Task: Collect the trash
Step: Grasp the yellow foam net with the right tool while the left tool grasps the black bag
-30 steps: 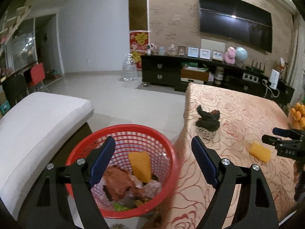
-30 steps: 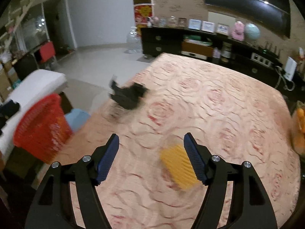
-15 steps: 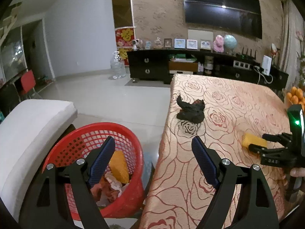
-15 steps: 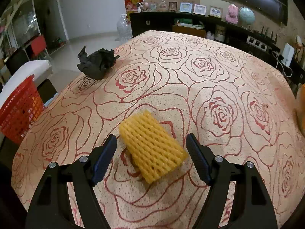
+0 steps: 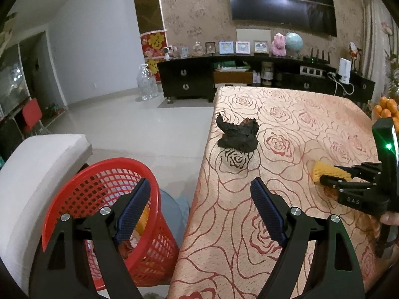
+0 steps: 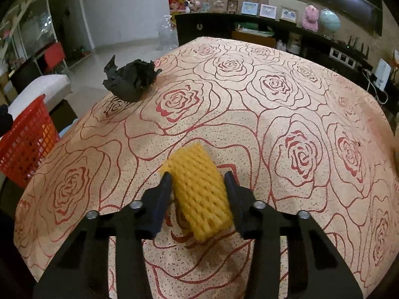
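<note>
1. Two trash pcs on the rose-print tablecloth (image 6: 274,94): one yellow foam net (image 6: 199,194) near the front, one crumpled black wrapper (image 6: 129,79) by the far-left edge.
2. One red basket (image 5: 99,179) on the floor beside the table, w/ scraps inside.
3. Right gripper (image 6: 198,177): jaws closing, foam net between them, fingers at its sides.
4. Left gripper (image 5: 199,191): wide apart, nothing in it, over the gap between basket & table.
5. Basket contents partly hidden behind left finger; hard to make out.

The right hand-held gripper (image 6: 198,178) is closing its jaws on a yellow foam net (image 6: 199,194) lying between them on the rose-patterned bench (image 6: 286,99). A crumpled black wrapper (image 6: 131,81) sits near the far-left edge; a red basket (image 6: 26,139) stands beyond it.
</note>
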A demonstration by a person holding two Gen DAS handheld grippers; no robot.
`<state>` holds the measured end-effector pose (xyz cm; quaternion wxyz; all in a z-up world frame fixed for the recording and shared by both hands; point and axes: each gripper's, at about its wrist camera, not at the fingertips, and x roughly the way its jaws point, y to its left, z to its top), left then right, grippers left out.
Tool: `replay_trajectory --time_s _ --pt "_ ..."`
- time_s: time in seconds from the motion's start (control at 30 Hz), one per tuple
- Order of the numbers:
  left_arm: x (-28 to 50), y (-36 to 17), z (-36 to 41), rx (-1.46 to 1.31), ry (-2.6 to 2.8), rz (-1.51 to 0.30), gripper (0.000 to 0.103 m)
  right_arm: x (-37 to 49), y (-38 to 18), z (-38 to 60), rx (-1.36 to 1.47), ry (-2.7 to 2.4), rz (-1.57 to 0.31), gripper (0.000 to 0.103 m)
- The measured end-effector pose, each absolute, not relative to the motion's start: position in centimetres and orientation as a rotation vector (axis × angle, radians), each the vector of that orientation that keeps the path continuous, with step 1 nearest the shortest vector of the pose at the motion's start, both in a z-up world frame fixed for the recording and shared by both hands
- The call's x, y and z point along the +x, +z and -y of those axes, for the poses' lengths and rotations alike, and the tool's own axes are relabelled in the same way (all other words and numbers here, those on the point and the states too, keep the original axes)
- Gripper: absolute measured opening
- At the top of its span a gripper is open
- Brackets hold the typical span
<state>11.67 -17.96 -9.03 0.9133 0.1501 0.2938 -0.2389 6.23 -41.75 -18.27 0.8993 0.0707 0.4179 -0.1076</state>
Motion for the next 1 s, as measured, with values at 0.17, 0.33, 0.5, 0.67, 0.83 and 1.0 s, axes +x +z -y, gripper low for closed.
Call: replay_trajectory --time_s 0.17,0.33,0.5,0.67,0.83,1.0 --pt "12.0 -9.2 18.8 0.303 -0.485 -0.621 0.079 5.7 -17.8 42.5 0.176 -0.251 -0.858 0.031" --pt "13.1 -8.9 21.4 0.308 -0.508 -0.65 0.079 5.4 -18.0 43.7 0.223 -0.281 -0.879 0.031" --pt "14.9 -8.8 25.7 0.366 -0.539 -0.646 0.079 5.4 -18.1 44.2 0.263 -0.276 -0.886 0.031" --pt "18.0 -9.5 28.9 0.357 -0.543 -0.679 0.079 5.4 -18.3 44.3 0.284 -0.273 -0.892 0.031" --pt "20.3 -11.4 30.8 0.352 -0.541 -0.711 0.079 5.5 -18.3 44.5 0.288 -0.271 -0.889 0.031" --pt "22.0 -13.4 32.6 0.363 -0.538 -0.753 0.079 5.7 -18.4 44.5 0.287 -0.272 -0.889 0.031"
